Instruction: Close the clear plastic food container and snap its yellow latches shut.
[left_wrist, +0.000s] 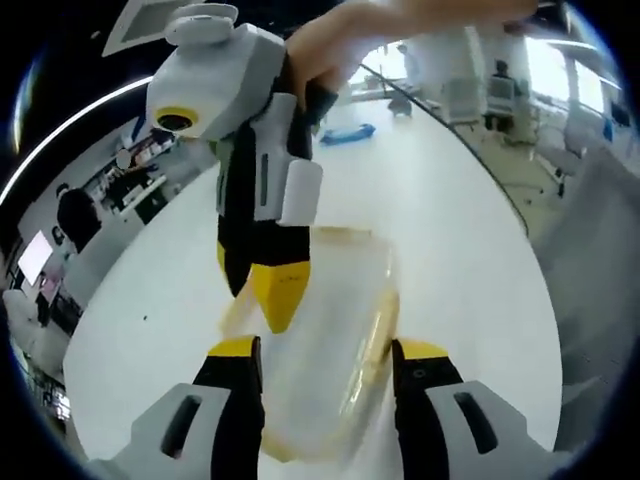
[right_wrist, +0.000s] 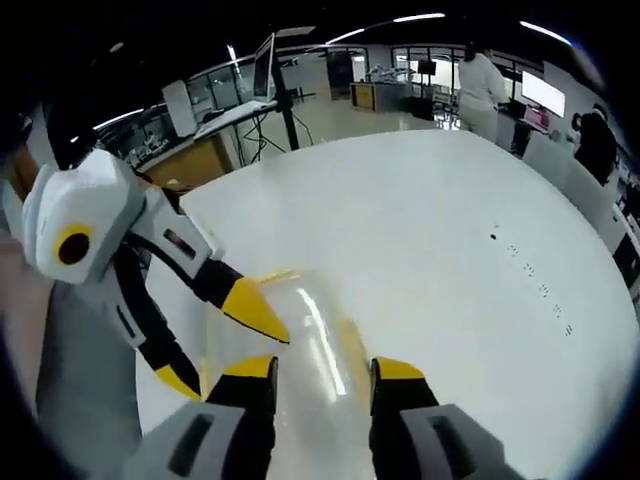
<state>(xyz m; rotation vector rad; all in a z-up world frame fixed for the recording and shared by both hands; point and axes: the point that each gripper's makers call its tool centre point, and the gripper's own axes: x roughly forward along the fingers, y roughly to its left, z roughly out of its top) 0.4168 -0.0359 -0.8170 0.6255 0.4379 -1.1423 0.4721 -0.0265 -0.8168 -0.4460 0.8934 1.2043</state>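
Note:
The clear plastic container (left_wrist: 335, 300) lies on the white table (left_wrist: 450, 230), its lid blurred, with a yellow latch (left_wrist: 378, 330) along its right side. My left gripper (left_wrist: 328, 352) is open, one jaw on each side of the container. My right gripper (left_wrist: 255, 290), held by a hand, comes down from above with its yellow tips on the lid's left part. In the right gripper view the container (right_wrist: 315, 320) reaches up between the open jaws of my right gripper (right_wrist: 322, 368). There my left gripper (right_wrist: 222, 350) enters from the left, its fingers spread at the box's left edge.
A blue object (left_wrist: 347, 133) lies far off on the table. The round table's edge (left_wrist: 500, 190) curves away on the right. Beyond the table (right_wrist: 420, 220) are desks, a monitor on a stand (right_wrist: 265, 65) and a standing person (right_wrist: 480, 85).

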